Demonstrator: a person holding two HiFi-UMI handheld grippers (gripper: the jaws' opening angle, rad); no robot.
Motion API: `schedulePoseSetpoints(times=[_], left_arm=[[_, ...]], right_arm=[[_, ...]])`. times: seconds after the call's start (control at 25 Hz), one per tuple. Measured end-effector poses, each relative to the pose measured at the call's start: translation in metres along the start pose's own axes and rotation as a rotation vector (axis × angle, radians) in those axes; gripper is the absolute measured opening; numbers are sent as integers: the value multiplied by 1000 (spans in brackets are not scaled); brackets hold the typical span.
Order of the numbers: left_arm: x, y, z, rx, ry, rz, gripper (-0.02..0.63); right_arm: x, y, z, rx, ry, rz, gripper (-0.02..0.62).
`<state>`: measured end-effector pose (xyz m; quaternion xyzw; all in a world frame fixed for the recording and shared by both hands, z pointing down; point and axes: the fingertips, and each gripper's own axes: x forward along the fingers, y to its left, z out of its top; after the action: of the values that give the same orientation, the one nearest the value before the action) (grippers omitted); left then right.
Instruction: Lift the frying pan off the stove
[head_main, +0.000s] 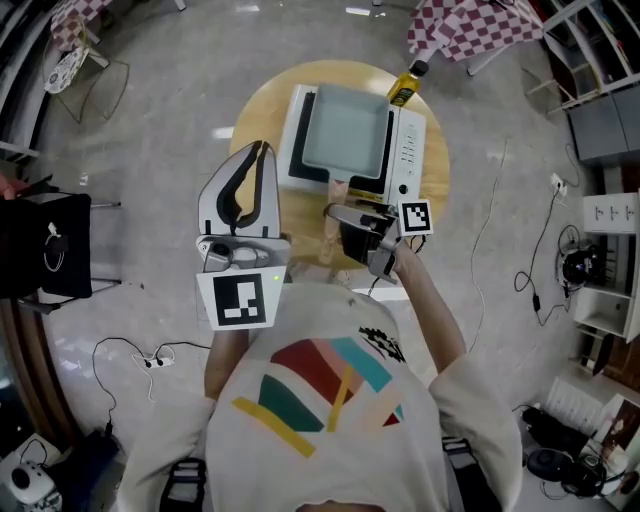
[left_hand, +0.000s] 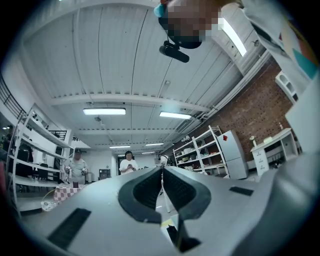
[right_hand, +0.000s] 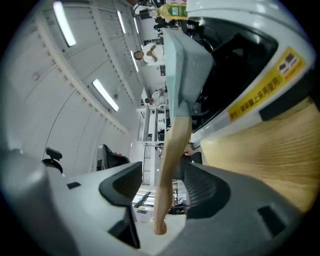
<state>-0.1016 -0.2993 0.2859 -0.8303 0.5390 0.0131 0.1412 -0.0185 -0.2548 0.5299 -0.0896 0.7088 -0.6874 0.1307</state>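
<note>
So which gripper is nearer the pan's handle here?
Right. The right gripper has the handle between its open jaws. The left gripper, shut, is held off to the left of the pan, clear of it.

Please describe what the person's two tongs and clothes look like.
Both tongs are light grey plastic with black ribbed pads. The left tongs taper to a point; a white cube with a black square marker sits at their base. The right tongs carry a similar cube. The person wears a white short-sleeved T-shirt with a colourful print.
</note>
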Motion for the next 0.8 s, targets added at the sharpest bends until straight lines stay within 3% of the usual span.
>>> schedulePoseSetpoints(times=[0.36, 0.8], left_arm=[[-3, -8, -11, 48, 61, -32, 12], [-5, -3, -11, 36, 59, -15, 12]], right_arm=[[29, 0, -3, 99, 71, 37, 165], [33, -3, -4, 119, 86, 12, 63]])
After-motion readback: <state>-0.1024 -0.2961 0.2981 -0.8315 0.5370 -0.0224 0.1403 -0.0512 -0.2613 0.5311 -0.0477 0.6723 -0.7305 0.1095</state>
